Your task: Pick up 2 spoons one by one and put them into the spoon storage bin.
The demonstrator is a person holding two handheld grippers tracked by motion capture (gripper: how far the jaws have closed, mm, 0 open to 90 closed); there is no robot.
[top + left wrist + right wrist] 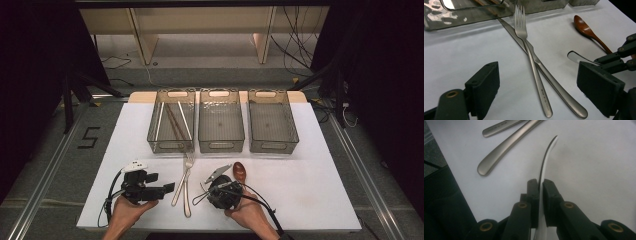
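Metal utensil (218, 172), a spoon to judge by the curved edge (546, 157), pinched at one end between the pads of the right gripper (540, 187), jaws nearly together with just the thin metal between them. Held low over the near part of the white table (310, 175), in front of the middle bin (221, 93); whether lifted clear or touching the cloth, impossible to tell. Long axis on a diagonal in the high view, free end pointing away from the person and to the right, close to the bowl of the wooden spoon (239, 170). Turned on edge in the right gripper view, not flat.

Sorting apparently at an early stage: chopsticks (175, 122) lying in the left bin (171, 93), middle and right bin (266, 93) looking bare. Left to do, by this reading: carry the gripped piece to a bin, then deal with the wooden spoon and with the fork (524, 32) and knife (554, 80), crossed over each other just to the left.

Left gripper (167, 188) wide open, gripping nothing, hanging beside the fork and knife handles and aimed at them.
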